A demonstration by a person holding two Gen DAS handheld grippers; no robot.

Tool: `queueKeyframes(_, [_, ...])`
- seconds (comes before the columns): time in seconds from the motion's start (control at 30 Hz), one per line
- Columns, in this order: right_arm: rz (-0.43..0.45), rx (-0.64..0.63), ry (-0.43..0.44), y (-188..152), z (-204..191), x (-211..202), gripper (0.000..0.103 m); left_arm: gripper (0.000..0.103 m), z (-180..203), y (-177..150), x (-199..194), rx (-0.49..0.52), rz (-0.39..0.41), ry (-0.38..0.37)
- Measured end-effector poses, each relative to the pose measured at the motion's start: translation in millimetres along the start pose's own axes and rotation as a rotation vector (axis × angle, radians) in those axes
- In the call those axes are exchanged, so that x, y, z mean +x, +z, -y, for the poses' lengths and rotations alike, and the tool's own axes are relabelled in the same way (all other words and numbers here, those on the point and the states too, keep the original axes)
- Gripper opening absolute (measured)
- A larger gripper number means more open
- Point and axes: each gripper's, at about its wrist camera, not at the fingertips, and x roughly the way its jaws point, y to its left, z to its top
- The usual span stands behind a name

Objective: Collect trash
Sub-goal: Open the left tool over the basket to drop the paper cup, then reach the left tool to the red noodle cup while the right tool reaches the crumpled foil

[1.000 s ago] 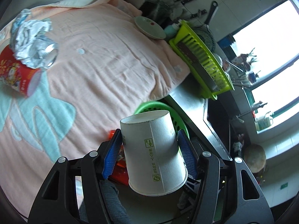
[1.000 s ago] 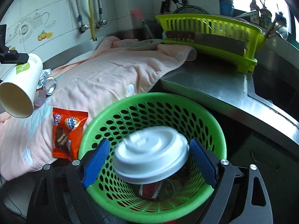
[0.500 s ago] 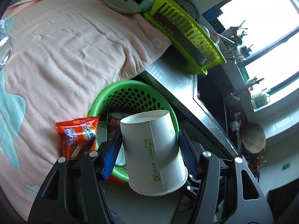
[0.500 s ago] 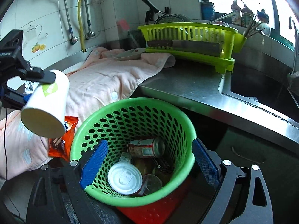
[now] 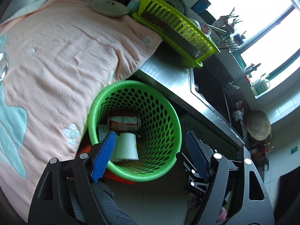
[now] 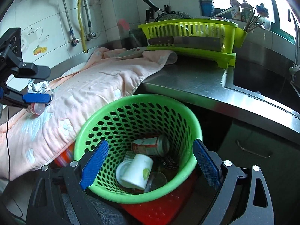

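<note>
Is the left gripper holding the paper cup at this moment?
No: the left gripper stands open and empty, and the paper cup lies inside the green basket.

One round green perforated plastic basket (image 6: 189, 129) holds one white paper cup (image 6: 137, 170) lying on its side, one red-and-white drink can (image 6: 150, 146), one white plastic lid (image 6: 120, 171) under the cup, and one clear plastic cup (image 6: 156, 180) beside it. One peach terry towel with pale flower patches (image 5: 61, 48) covers the table, carrying one shallow ceramic dish (image 5: 109, 8) and one crumpled sheet of silver foil (image 6: 35, 84). One lime-green slatted dish rack (image 6: 189, 33) bears one broad cleaver (image 6: 185, 41). Two claws appear, one left (image 5: 150, 156) and one right (image 6: 150, 166), each with two blue-padded fingers.
</note>
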Motion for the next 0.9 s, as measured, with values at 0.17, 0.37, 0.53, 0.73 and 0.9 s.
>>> queueKeyframes(0.17, [0.005,-0.024,0.022,2.0,-13.9,-0.7,0.088,0.071,-6.6,-0.1,-19.7,0.02,0.038,0.025])
queueKeyframes(0.37, [0.013,-0.057,0.049,8.3,-33.4,-2.2,0.088,0.071,-19.7,-5.2,-44.2,0.026,0.091,0.087])
queueKeyframes(0.53, [0.019,-0.076,0.089,15.6,-49.6,-0.7,0.088,0.071,-33.9,-9.1,-67.9,0.022,0.141,0.16])
queueKeyframes(0.73, [0.021,-0.106,0.143,26.2,-75.3,5.0,0.088,0.071,-65.8,-10.8,-101.2,-0.049,0.202,0.23])
queueKeyframes(0.9, [0.021,-0.141,0.199,38.0,-101.9,10.7,0.088,0.071,-100.9,-13.8,-134.5,-0.117,0.254,0.28])
